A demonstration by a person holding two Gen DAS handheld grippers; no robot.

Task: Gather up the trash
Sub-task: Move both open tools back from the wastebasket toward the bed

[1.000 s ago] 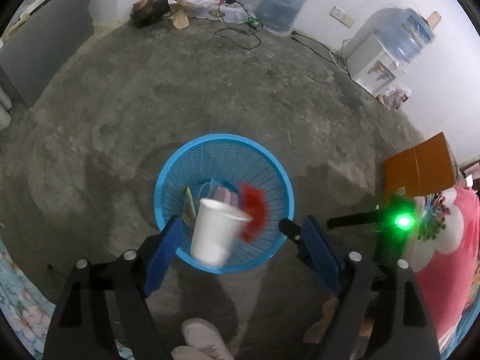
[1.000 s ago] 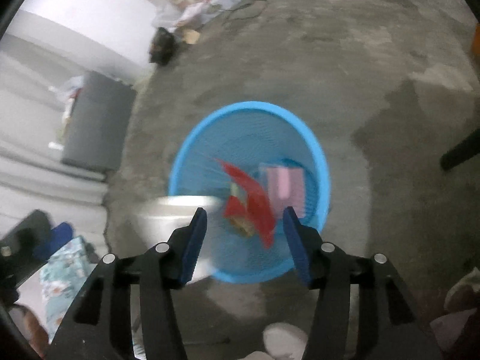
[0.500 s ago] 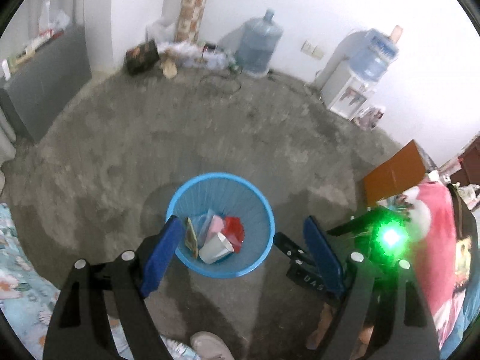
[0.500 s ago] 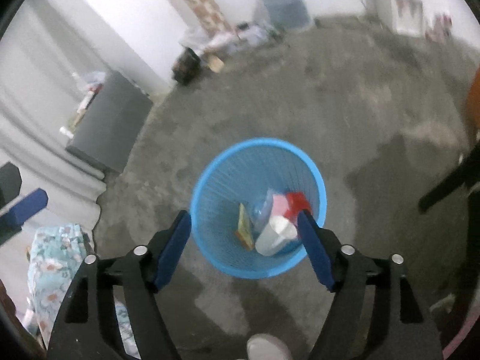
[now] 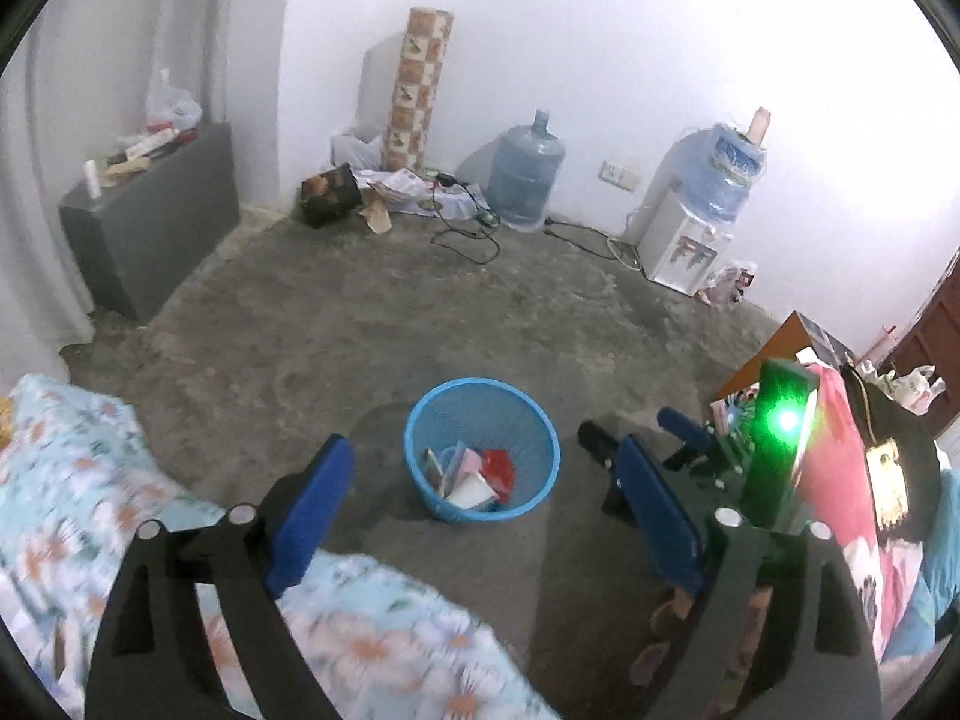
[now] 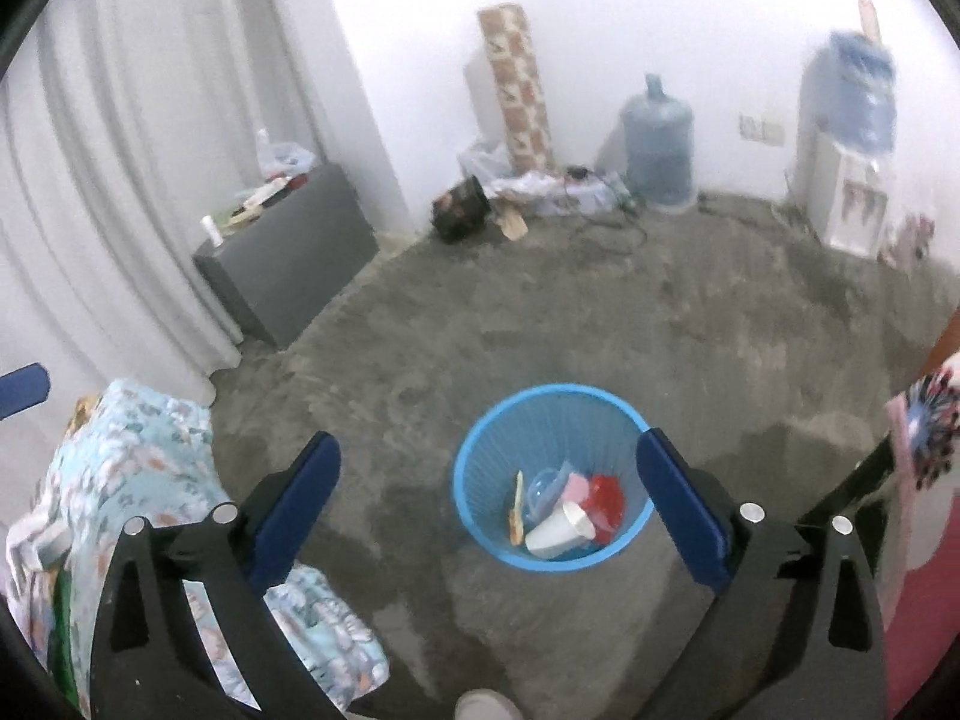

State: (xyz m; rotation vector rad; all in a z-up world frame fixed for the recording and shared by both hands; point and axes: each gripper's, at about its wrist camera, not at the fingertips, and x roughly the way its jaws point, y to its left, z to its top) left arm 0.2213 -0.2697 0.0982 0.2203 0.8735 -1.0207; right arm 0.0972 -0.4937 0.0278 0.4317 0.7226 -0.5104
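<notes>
Left wrist | both hand-held grippers (image 5: 480, 510) (image 6: 489, 498) opening, empty | basket (image 5: 540, 426) rim unobstructed

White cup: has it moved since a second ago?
Yes. The white cup, earlier between the left gripper's fingers above the blue basket, now lies on its side among the basket's trash; both grippers' jaws are opening, empty.

Both grippers are angled downward. The left gripper (image 5: 483, 501) and right gripper (image 6: 489, 495) are seen opening, with nothing held between the jaws.
</notes>
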